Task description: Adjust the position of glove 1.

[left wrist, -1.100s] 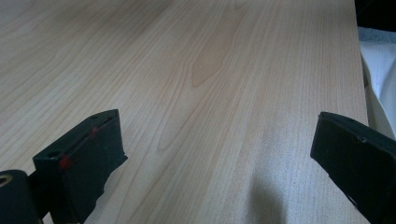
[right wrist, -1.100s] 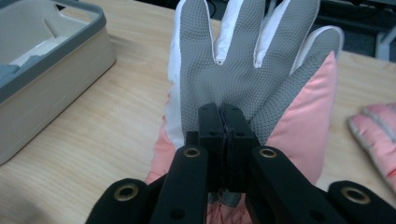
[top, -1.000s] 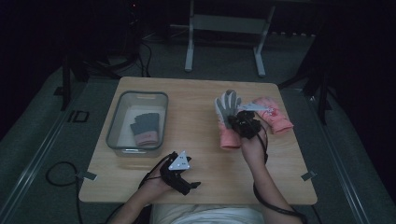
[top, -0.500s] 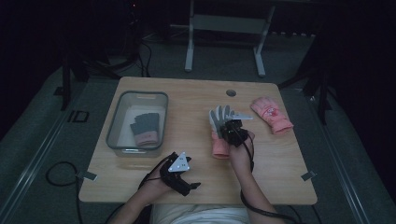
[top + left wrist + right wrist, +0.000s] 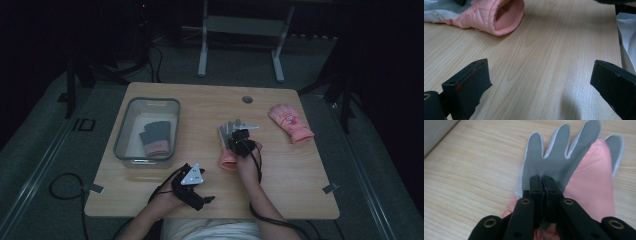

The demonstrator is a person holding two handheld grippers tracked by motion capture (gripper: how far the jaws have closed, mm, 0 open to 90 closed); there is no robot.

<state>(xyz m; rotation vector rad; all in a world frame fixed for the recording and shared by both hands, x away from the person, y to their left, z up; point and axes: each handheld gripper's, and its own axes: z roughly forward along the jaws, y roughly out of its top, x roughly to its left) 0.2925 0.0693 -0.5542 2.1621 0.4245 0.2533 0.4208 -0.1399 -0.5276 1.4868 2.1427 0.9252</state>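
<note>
A glove with a grey palm and pink cuff lies near the middle of the wooden table, its fingers pointing away from the person. My right gripper is shut on this glove; the two black jaws meet over the grey palm with fabric pinched between them. A second pink glove lies flat at the right rear. My left gripper rests near the front edge, jaws wide open with bare wood between them. The held glove's open pink cuff lies ahead of it.
A clear plastic bin stands on the left half of the table with a dark grey, pink-cuffed glove inside. Its wall shows at the corner of the right gripper view. A round cable hole sits near the rear edge.
The right gripper has carried the grey-palmed glove left and toward the person, away from the pink glove, and lowered it onto the table. The left gripper has stayed put.
</note>
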